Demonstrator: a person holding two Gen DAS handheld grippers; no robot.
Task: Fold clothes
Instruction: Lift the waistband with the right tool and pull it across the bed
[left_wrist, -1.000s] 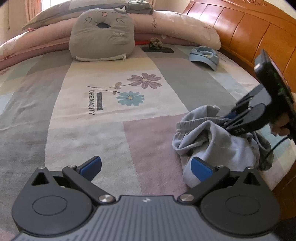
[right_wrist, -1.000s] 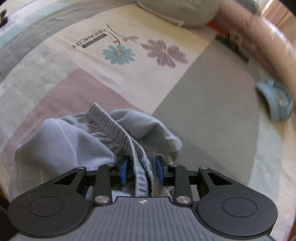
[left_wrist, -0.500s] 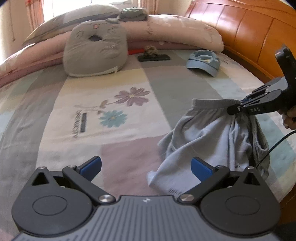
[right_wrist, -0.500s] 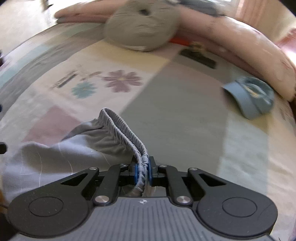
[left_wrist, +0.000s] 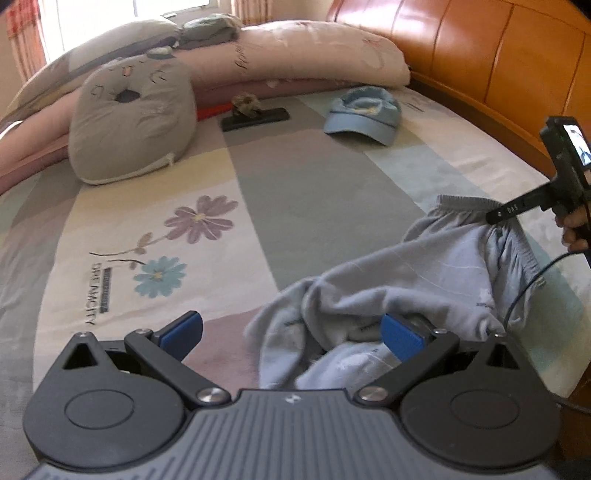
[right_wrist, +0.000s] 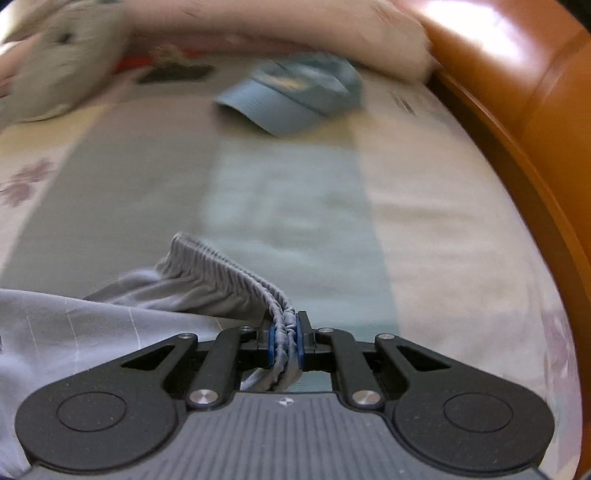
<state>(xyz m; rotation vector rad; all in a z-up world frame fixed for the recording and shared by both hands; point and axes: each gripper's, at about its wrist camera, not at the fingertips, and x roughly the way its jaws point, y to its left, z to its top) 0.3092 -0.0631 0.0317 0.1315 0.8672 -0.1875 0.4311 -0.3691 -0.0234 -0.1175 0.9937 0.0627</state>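
Observation:
Crumpled grey shorts with an elastic waistband lie on the patchwork bedspread near the bed's right edge. My right gripper is shut on the gathered waistband, which it holds lifted; the left wrist view shows this gripper at the far right, held by a hand. My left gripper is open just above the shorts' near end, its right blue pad against the cloth and nothing clamped between the pads.
A blue cap lies toward the headboard, with a black flat object beside it. A grey cat cushion and pink pillows line the back. The orange wooden headboard runs along the right; a black cable trails there.
The right gripper has pulled the waistband right and farther up the bed, stretching the shorts out. The left gripper has moved in closer over the shorts' near end, still open.

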